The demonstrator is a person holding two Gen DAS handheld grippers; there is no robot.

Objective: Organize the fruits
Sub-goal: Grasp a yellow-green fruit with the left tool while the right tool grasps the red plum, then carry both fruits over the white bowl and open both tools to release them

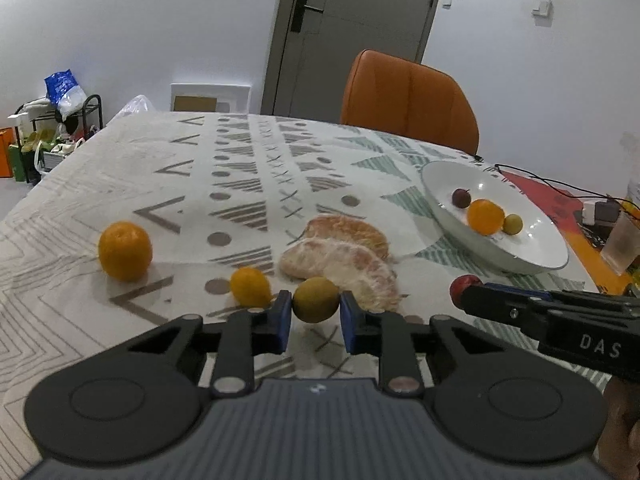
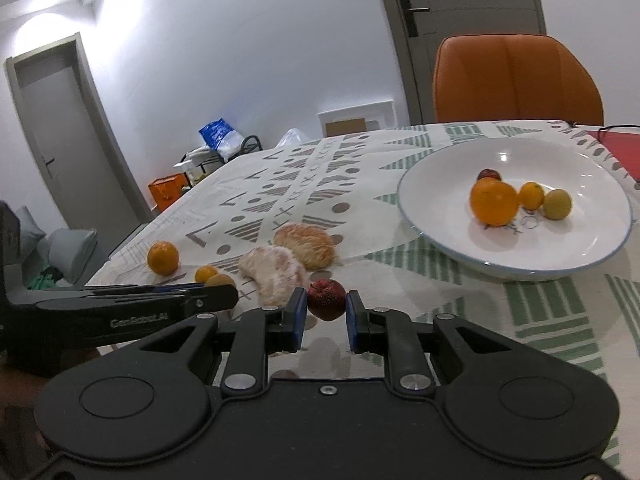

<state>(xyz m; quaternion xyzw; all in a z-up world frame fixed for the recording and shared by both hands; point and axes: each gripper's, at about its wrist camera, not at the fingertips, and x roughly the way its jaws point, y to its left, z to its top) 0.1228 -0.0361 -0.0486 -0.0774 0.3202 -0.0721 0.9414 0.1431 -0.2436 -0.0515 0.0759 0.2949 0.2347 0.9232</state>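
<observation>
So both grippers look mid-pickup, one small fruit each, and the white bowl (image 1: 532, 258) at the right of the left wrist view already has a few pieces in it.

Going left to right in the left wrist view: a big orange (image 1: 125, 251) sits alone at mid-left on the patterned tablecloth (image 1: 120, 168), then a small orange one (image 1: 251, 286) just left of the fingers. The left gripper (image 1: 315, 315) has its blue pads narrowed around a yellow-green fruit (image 1: 315, 299), both pads touching its sides as far as I can tell. Whether it's lifted off the cloth yet, can't say. Behind it lie two peeled pomelo wedges (image 1: 340, 258).

In the right wrist view, the right gripper (image 2: 327, 315) is pinched the same way on a wrinkly dark red fruit (image 2: 327, 298) at lower centre, pads snug on both sides. The bowl sits in the upper right of that frame, well apart from the grip.

My read: grasp step is basically done, the carry comes next. That means lifting both clear, swinging right over the rim, and releasing low so nothing rolls out. The red one looks soft, so easy on the squeeze.
</observation>
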